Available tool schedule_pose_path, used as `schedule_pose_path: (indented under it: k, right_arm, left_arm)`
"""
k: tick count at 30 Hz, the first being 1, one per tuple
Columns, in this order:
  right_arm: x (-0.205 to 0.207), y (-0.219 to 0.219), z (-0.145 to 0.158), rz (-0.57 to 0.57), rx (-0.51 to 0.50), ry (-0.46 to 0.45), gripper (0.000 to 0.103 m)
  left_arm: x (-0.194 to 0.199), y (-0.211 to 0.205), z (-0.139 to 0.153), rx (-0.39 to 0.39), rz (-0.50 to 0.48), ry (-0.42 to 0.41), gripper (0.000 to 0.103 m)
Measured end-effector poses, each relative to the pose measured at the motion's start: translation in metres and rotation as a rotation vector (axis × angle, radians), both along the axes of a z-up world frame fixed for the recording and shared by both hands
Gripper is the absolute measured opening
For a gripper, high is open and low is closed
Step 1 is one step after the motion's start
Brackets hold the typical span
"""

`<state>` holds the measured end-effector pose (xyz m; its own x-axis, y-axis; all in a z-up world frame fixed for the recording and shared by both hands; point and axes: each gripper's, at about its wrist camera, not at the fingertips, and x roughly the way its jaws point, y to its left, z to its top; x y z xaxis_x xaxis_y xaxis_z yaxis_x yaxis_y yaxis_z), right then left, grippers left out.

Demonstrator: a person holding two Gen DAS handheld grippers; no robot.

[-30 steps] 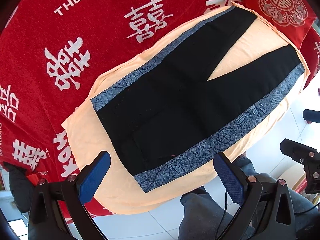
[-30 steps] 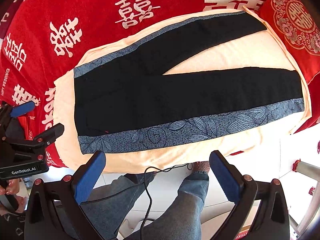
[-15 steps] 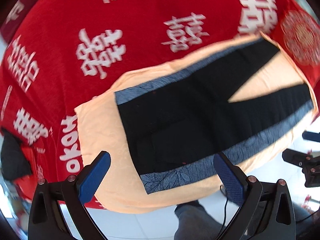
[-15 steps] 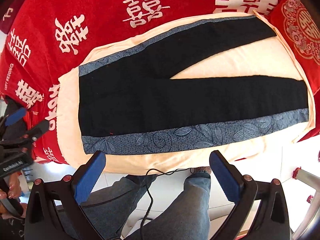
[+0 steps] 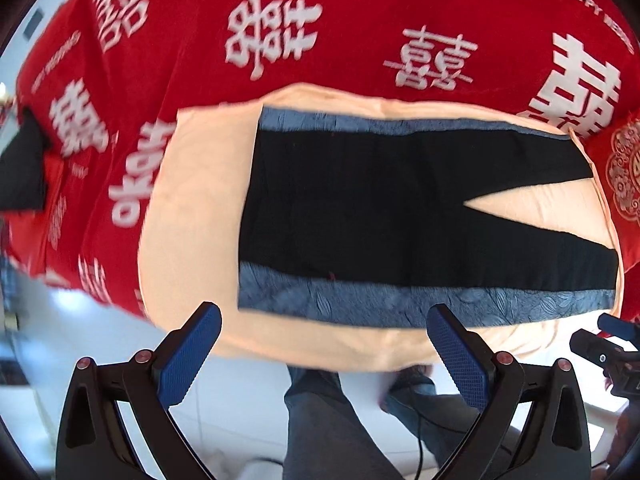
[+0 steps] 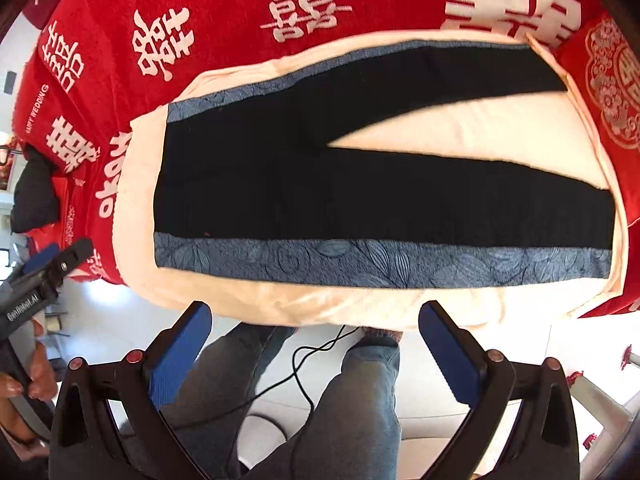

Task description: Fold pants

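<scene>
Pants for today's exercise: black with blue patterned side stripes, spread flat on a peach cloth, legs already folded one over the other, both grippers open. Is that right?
Not quite. The pants are not folded yet: the right wrist view shows the two legs lying apart with peach cloth between them. The rest holds, with left gripper and right gripper open.

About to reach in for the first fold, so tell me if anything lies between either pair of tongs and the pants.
Nothing visible does. The pants lie flat and spread on the peach cloth, nothing on top. Left tongs and right tongs hang open off the near edge, only a bare strip of cloth before the blue side band.
</scene>
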<state>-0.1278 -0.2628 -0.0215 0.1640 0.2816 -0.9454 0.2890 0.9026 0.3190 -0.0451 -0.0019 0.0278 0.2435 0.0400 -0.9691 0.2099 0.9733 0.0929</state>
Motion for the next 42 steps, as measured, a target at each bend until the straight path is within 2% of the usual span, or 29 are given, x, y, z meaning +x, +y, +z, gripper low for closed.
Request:
schedule_pose_path:
  k: [5, 8, 13, 16, 20, 25, 33, 37, 39, 42]
  right_arm:
    - [-0.006, 0.0, -0.019, 0.019, 0.027, 0.063, 0.103]
    - [0.0, 0.011, -0.027, 0.042, 0.039, 0.079, 0.103]
    - [0.01, 0.029, -0.046, 0.022, 0.022, 0.084, 0.103]
    - [0.014, 0.035, -0.068, -0.047, 0.063, 0.098, 0.103]
    - [0.021, 0.046, -0.093, -0.077, 0.075, 0.102, 0.103]
    - [0.023, 0.059, -0.123, -0.101, 0.115, 0.093, 0.103]
    - [0.026, 0.067, -0.161, -0.12, 0.159, 0.087, 0.103]
    - [0.028, 0.066, -0.173, -0.14, 0.224, 0.071, 0.103]
    - [0.027, 0.063, -0.176, -0.159, 0.281, 0.052, 0.103]
    - [0.024, 0.058, -0.185, -0.204, 0.438, 0.015, 0.101]
  left_arm:
    - [-0.013, 0.015, -0.01, -0.013, 0.07, 0.048, 0.103]
    - [-0.007, 0.025, -0.021, -0.024, 0.086, 0.06, 0.103]
    - [0.013, 0.037, -0.062, -0.018, 0.089, 0.095, 0.103]
    - [0.022, 0.042, -0.085, -0.015, 0.088, 0.098, 0.103]
    - [0.032, 0.048, -0.117, -0.028, 0.083, 0.13, 0.103]
    - [0.037, 0.053, -0.145, -0.041, 0.076, 0.142, 0.103]
    - [0.042, 0.057, -0.18, -0.069, 0.117, 0.148, 0.103]
    - [0.042, 0.063, -0.184, -0.122, 0.147, 0.128, 0.103]
    - [0.041, 0.071, -0.184, -0.194, 0.173, 0.113, 0.103]
    - [0.04, 0.086, -0.191, -0.321, 0.218, 0.135, 0.103]
